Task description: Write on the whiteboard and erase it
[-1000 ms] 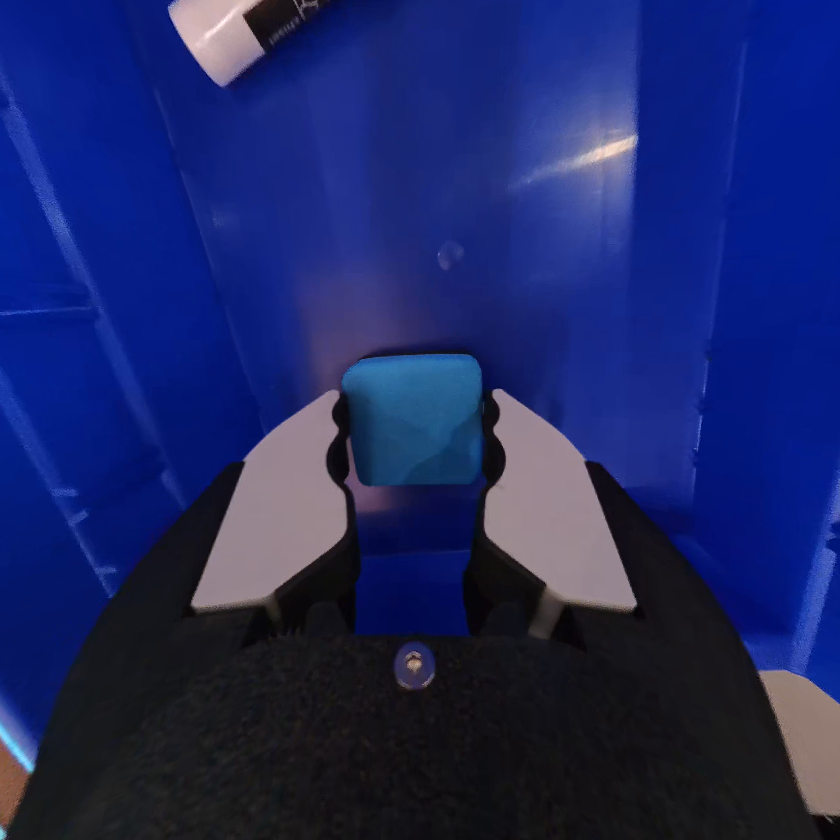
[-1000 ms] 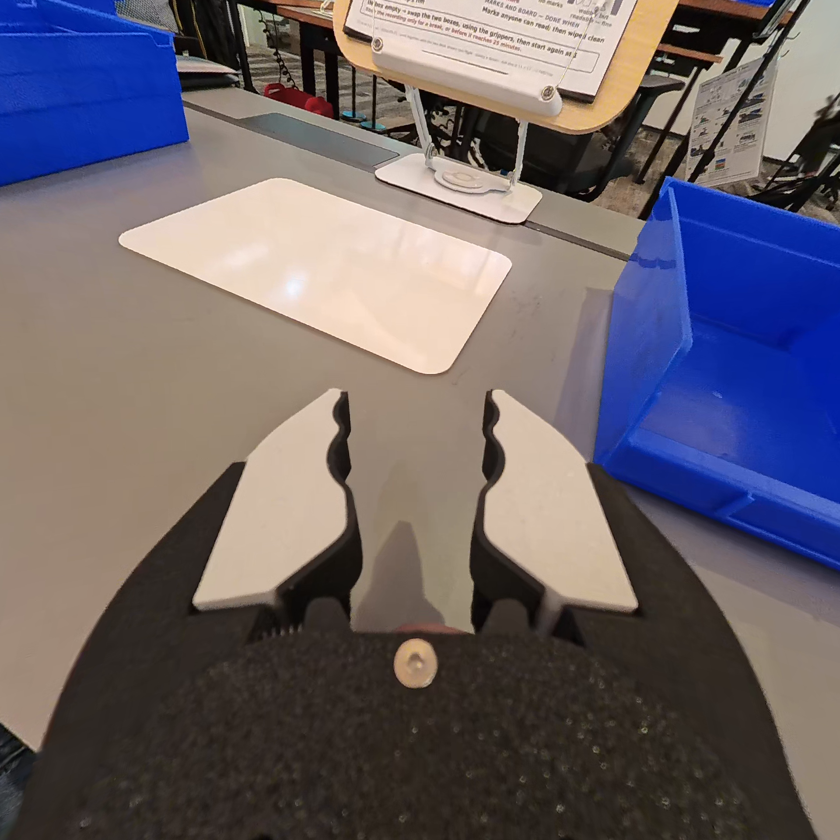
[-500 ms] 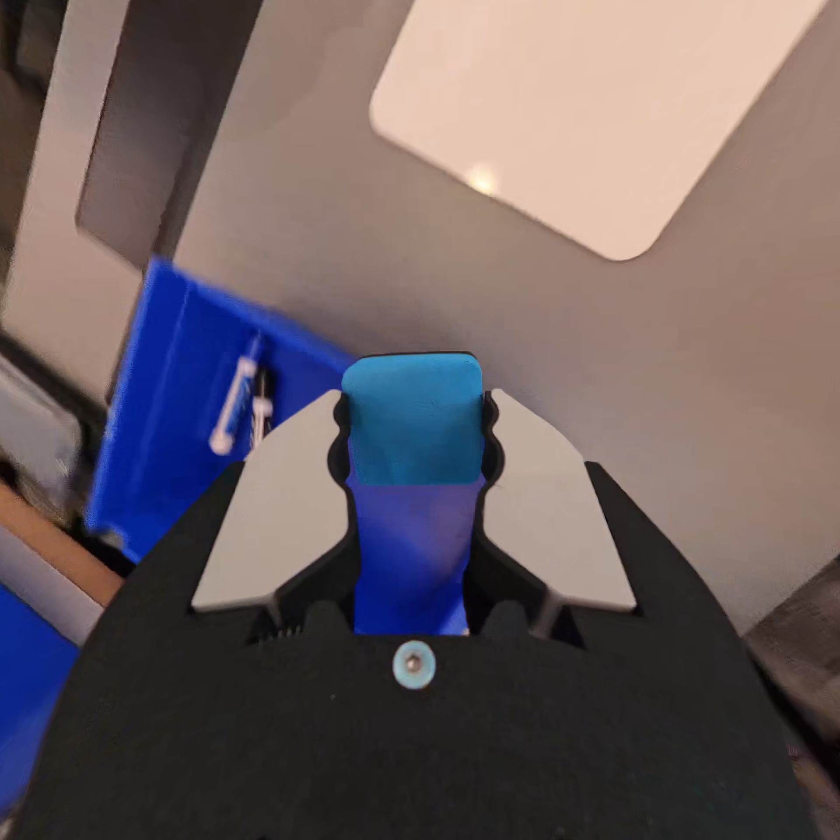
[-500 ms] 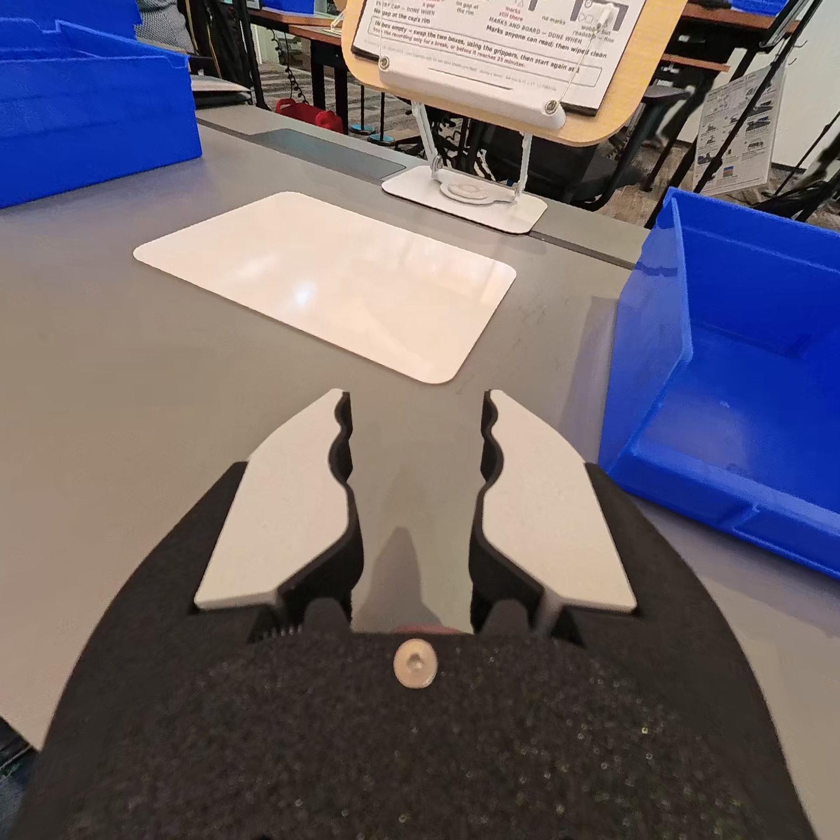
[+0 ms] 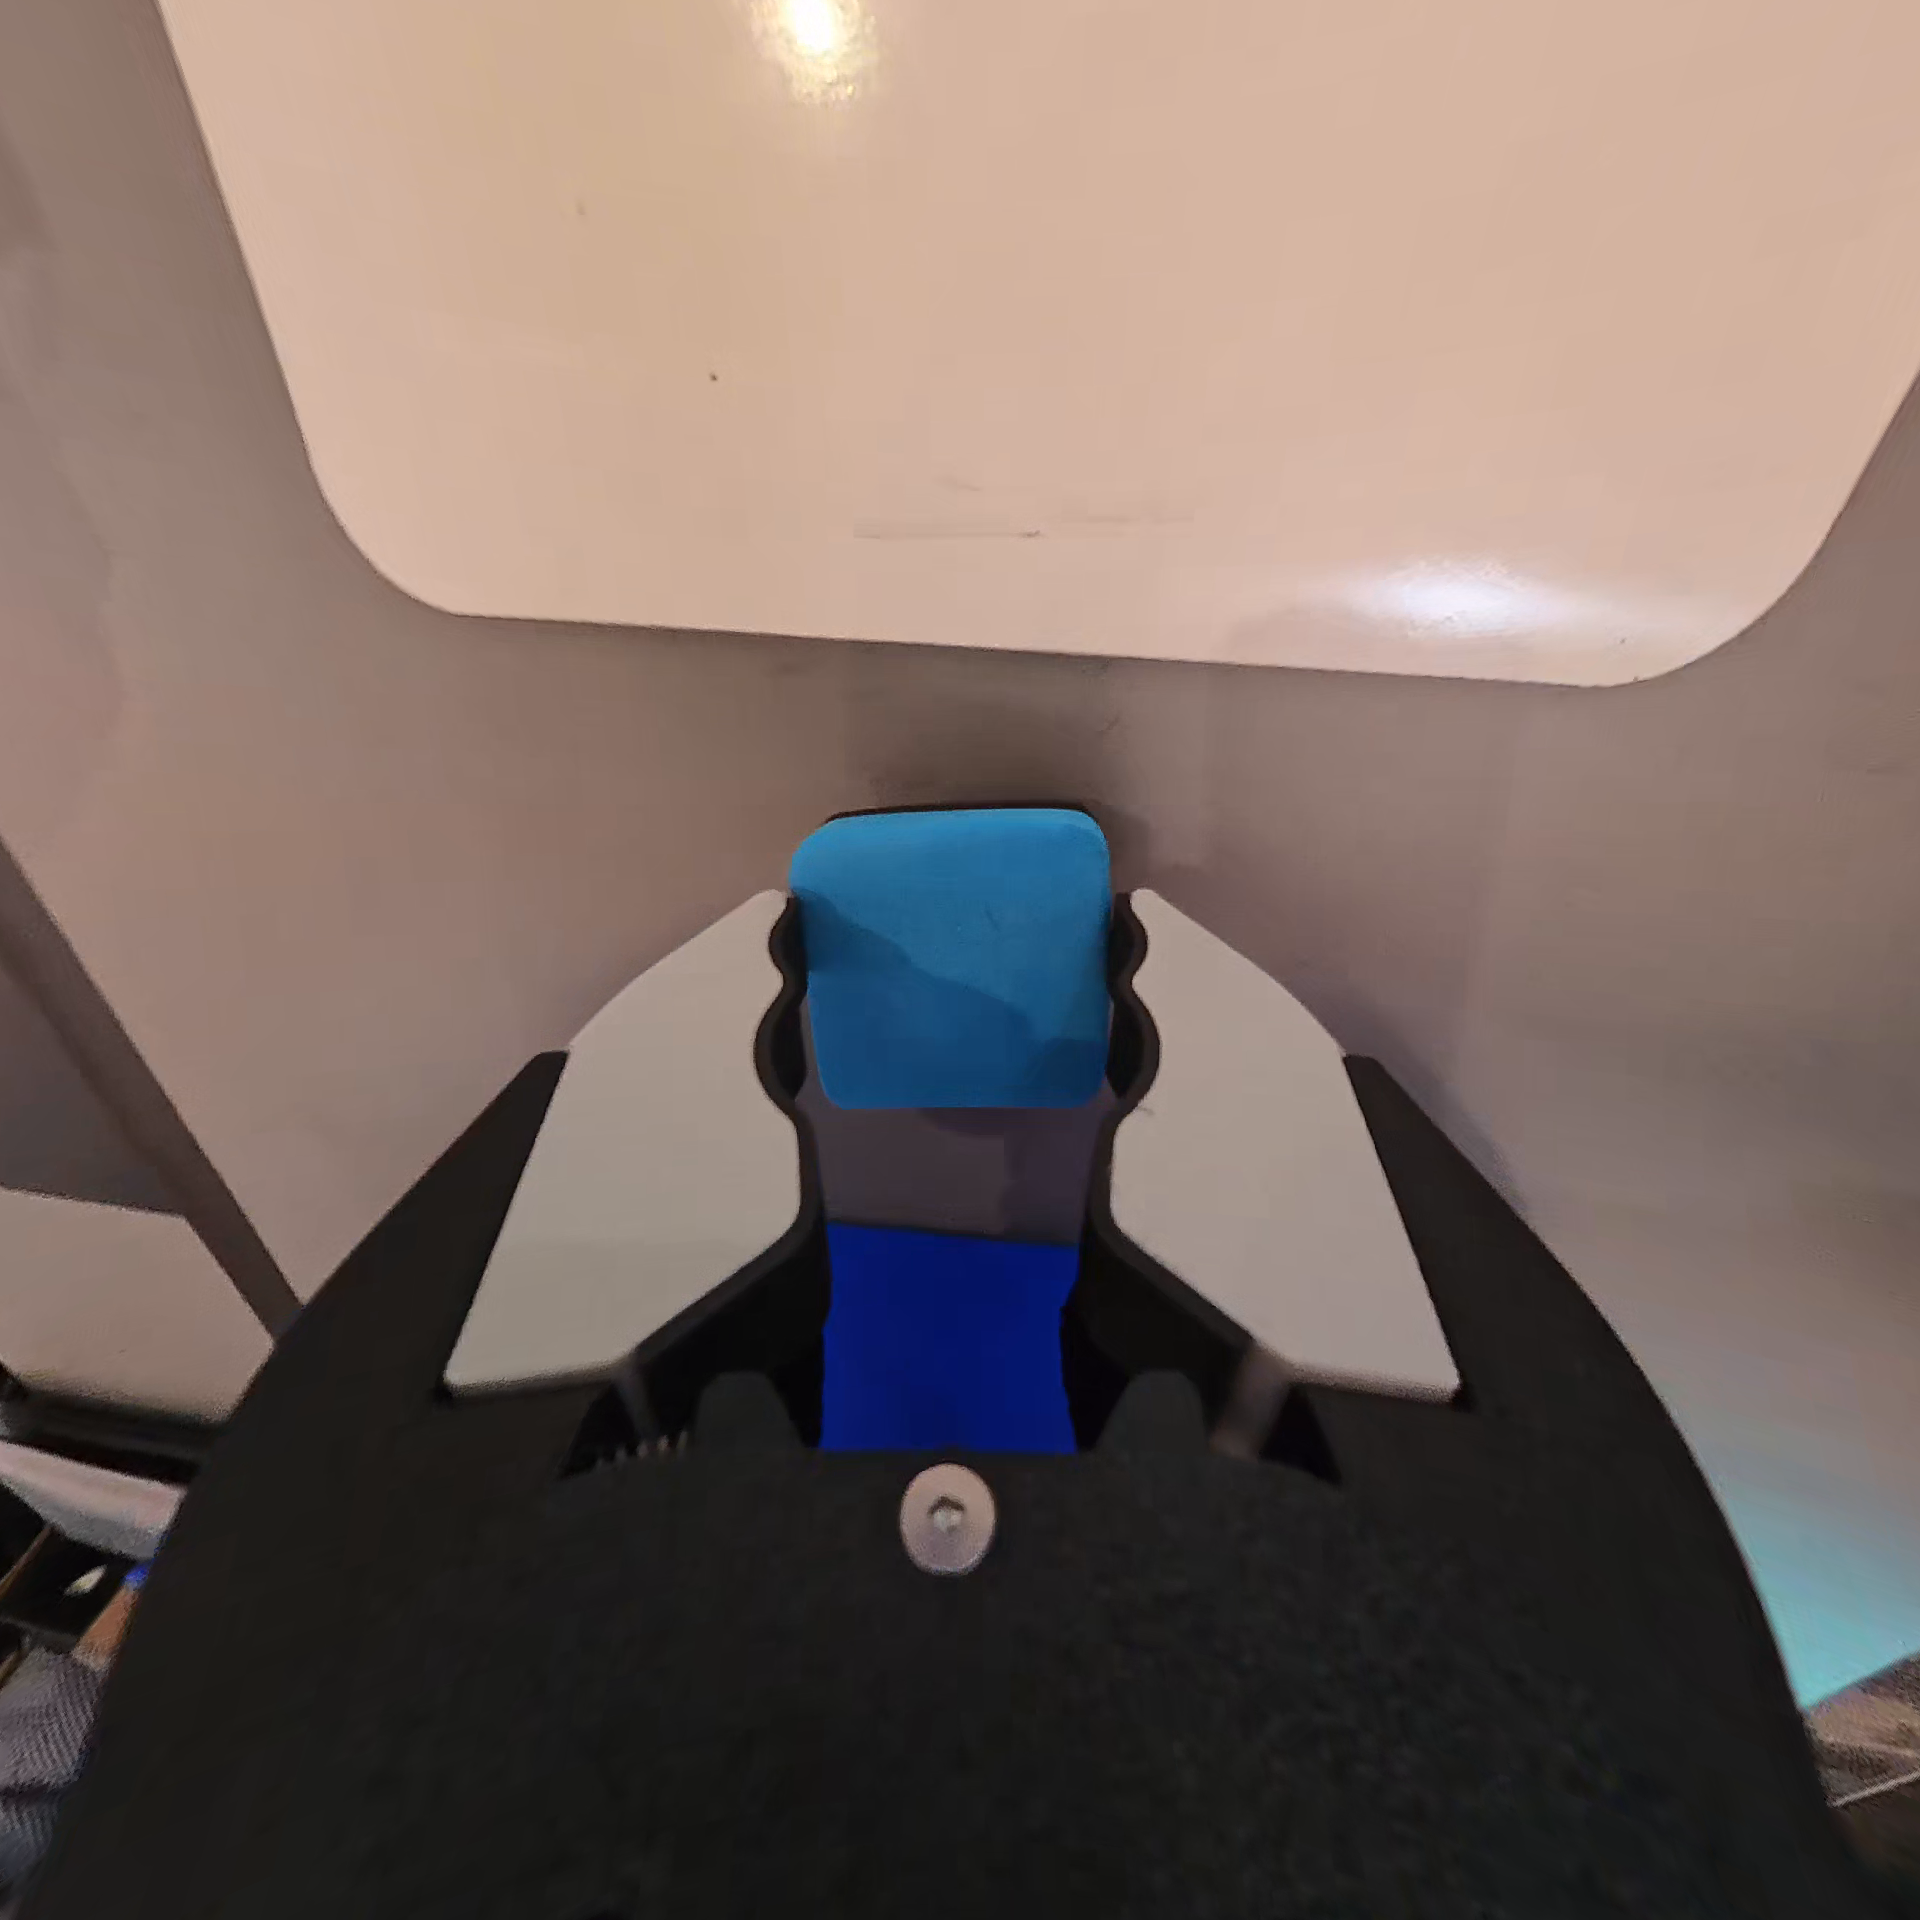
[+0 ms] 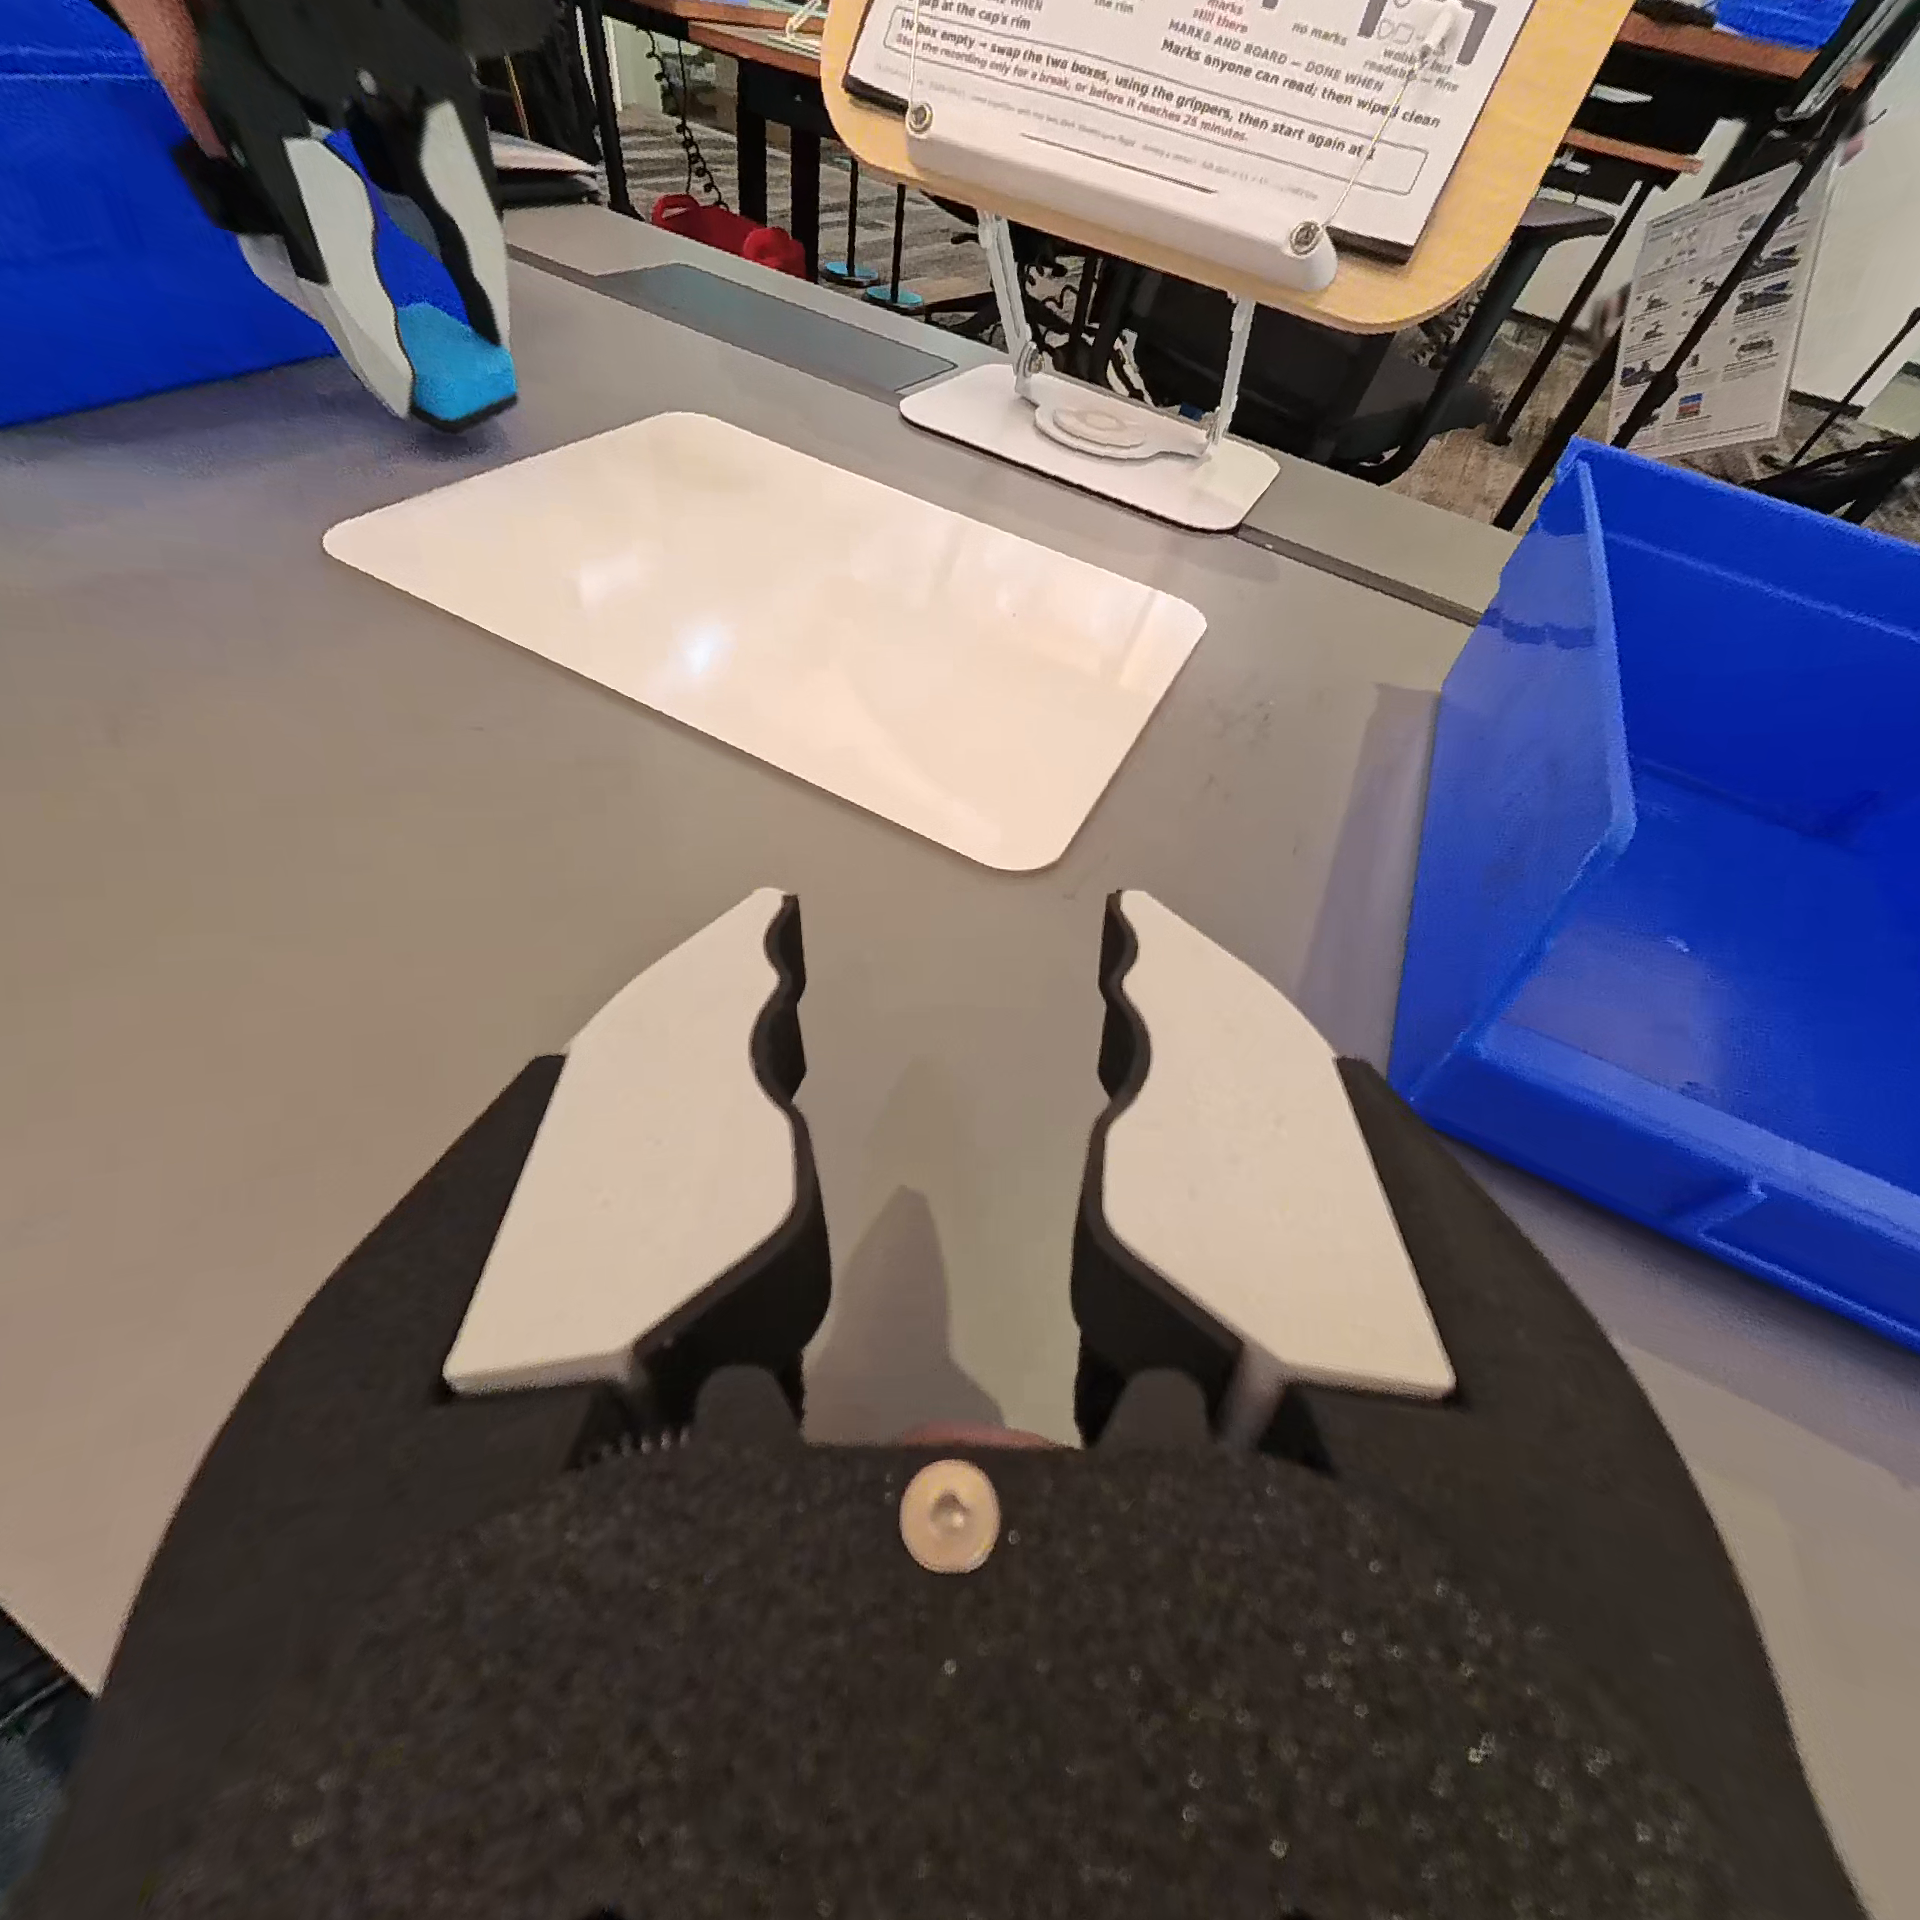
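Observation:
My left gripper [image 5: 948,961] is shut on a light-blue eraser [image 5: 948,956] with a dark underside, held just above the grey table [image 5: 312,831], short of the whiteboard's near edge. The white whiteboard [image 5: 1039,312] lies flat ahead, with a faint smudge near that edge. In the right wrist view the left gripper [image 6: 442,358] with the eraser [image 6: 457,376] hovers at the whiteboard's [image 6: 769,634] far-left corner. My right gripper [image 6: 948,956] is open and empty, low over the table in front of the whiteboard's near corner.
An open blue bin [image 6: 1704,883] stands on the table at the right. Another blue bin [image 6: 94,260] is at the far left behind the left gripper. A stand holding a printed sheet [image 6: 1143,135] rises behind the whiteboard. Chairs and desks lie beyond.
My left gripper has lifted the eraser out of the blue bin and swung over to the whiteboard's edge. My right gripper has stayed open, shifting only slightly.

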The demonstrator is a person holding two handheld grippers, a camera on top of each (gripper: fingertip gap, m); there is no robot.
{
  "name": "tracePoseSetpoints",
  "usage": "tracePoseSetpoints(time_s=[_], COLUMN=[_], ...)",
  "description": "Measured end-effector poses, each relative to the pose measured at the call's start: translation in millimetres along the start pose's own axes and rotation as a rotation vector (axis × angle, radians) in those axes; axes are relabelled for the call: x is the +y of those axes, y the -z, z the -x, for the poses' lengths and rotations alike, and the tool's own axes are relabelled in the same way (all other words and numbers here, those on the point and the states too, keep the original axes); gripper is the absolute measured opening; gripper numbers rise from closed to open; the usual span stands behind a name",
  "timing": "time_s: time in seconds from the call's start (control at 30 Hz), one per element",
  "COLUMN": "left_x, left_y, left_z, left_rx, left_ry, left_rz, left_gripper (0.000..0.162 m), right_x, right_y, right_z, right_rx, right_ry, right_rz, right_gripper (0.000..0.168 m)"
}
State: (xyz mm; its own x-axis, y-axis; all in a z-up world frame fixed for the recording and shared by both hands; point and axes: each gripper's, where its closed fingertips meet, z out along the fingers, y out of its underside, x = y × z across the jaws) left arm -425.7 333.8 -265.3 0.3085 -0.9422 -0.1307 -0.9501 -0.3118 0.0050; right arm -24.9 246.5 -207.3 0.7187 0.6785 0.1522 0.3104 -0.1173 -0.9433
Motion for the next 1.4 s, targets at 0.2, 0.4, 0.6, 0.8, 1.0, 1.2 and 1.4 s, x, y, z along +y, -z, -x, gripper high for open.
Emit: tracePoseSetpoints(time_s=[0.2,0.4,0.6,0.8,1.0,1.2,1.4], left_x=[-2.3,7.5,3.8,-34.3,-73.8,-73.7,-46.7], left_y=[-8.6,-14.8,6.7,94.4,153.0,111.0,94.6], left_z=[-3.5,0.3,7.7,-2.5,-61.9,-147.5,-192.1], left_rx=[0.059,0.039,-0.021,-0.183,-0.388,-0.521,-0.609], left_ry=[-0.031,-0.056,-0.044,0.219,0.7,0.984,1.214], left_rz=[0.0,0.032,0.012,-0.284,-0.83,-0.885,-0.939], left_gripper=[0.056,0.057,0.07,0.068,0.079,0.08,0.075], right_x=[2.0,3.7,2.2,-1.8,-5.9,-3.9,-1.1], right_y=[0.0,-2.2,-3.5,-1.1,4.4,10.6,9.6], right_z=[-3.7,-4.4,-3.6,-12.3,-30.5,-38.8,-40.8], right_rx=[0.003,0.001,-0.002,0.006,0.022,0.03,0.023], right_ry=[-0.016,-0.022,-0.014,-0.031,-0.079,-0.083,-0.094], right_rz=[0.005,0.012,0.012,0.004,-0.009,-0.012,0.0], right_gripper=[0.055,0.055,0.055,0.055,0.056,0.056,0.056])
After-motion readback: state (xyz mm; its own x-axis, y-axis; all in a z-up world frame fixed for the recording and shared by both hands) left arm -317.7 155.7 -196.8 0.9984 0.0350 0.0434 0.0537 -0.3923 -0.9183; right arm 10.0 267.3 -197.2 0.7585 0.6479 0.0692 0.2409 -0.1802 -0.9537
